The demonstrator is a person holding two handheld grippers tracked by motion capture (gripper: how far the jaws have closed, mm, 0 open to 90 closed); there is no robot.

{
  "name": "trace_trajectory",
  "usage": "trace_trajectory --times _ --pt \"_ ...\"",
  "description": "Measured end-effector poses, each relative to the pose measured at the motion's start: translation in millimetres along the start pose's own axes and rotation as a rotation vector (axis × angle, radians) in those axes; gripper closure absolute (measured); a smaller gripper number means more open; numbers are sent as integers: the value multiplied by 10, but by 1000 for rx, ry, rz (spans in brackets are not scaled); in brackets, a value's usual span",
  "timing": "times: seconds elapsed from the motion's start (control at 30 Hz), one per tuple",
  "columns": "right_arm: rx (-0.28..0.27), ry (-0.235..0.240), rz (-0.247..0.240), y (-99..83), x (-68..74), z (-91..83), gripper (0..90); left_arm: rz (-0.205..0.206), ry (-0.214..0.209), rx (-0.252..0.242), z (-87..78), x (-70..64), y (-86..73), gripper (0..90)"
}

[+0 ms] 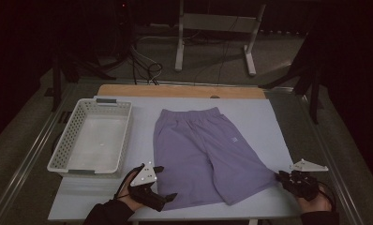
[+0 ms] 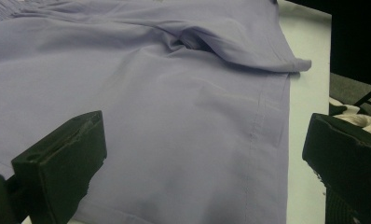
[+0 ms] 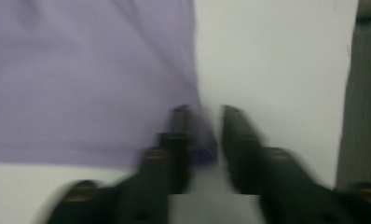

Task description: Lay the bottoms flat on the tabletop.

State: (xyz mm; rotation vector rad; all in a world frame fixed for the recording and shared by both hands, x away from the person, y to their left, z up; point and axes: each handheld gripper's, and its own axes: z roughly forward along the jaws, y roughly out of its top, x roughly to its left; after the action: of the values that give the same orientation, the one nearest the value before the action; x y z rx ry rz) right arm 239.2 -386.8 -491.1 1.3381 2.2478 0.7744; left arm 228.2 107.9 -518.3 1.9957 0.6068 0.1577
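The purple shorts (image 1: 204, 152) are of thin, smooth cloth with a matt surface; in the left gripper view the shorts (image 2: 174, 121) show soft folds and a stitched seam. The basket (image 1: 67, 140), at 9 o'clock from the shorts, looks like white plastic with a perforated wall. The table top (image 1: 269, 117) is pale, smooth and matt, and at 12 o'clock a strip of wood (image 1: 128, 90) lies along its edge. The jaws of the left gripper (image 1: 163, 183) are of black, matt material with rough, chipped edges. The grey plate on the right gripper (image 1: 277, 176) looks flat and smooth.
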Motion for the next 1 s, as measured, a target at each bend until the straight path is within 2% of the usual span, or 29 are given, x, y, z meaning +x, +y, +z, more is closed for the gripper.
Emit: trace_trajectory --times 0.07,0.1,0.13,0.17,0.2,0.23,0.27,0.3,0.47,0.5,0.6,0.63,0.7,0.83,0.87,0.97,1.0 --pt "-65 34 -1 26 32 -20 570 1 0 -1 2 -1 3 3" --pt "-97 56 -7 38 39 -28 480 5 -2 3 10 -4 6 4" --pt "-97 56 -7 38 39 -28 480 5 -2 3 10 -4 6 4" --pt "-145 90 -1 65 54 -31 390 1 -3 7 21 -5 7 4" --pt "-145 90 -1 65 54 -31 390 1 -3 7 21 -5 7 3" --pt "-194 155 33 84 58 -18 261 3 -4 15 30 -2 14 4" --pt "-194 155 33 84 58 -18 261 3 -4 15 30 -2 14 4" --pt "-210 211 36 108 71 11 192 2 -4 20 39 2 22 3" --pt "-225 248 24 173 136 100 140 -3 -4 30 53 15 42 3" --pt "-233 288 -11 205 164 138 141 -4 -6 35 56 22 55 3" --pt "-242 304 -39 250 195 164 141 -14 -8 41 59 33 74 3" --pt "-265 332 -54 297 219 177 137 -15 -13 48 61 49 103 3" --pt "-278 345 -70 353 237 184 137 -21 -12 52 66 69 139 3" --pt "-296 339 -87 426 258 195 137 -39 -7 51 70 115 200 3" --pt "-297 343 -107 566 274 231 137 -45 12 52 76 151 241 3" --pt "-307 355 -121 674 286 270 137 -56 21 56 86 197 284 1" --pt "-308 344 -138 780 310 319 138 -42 51 69 95 227 337 1"
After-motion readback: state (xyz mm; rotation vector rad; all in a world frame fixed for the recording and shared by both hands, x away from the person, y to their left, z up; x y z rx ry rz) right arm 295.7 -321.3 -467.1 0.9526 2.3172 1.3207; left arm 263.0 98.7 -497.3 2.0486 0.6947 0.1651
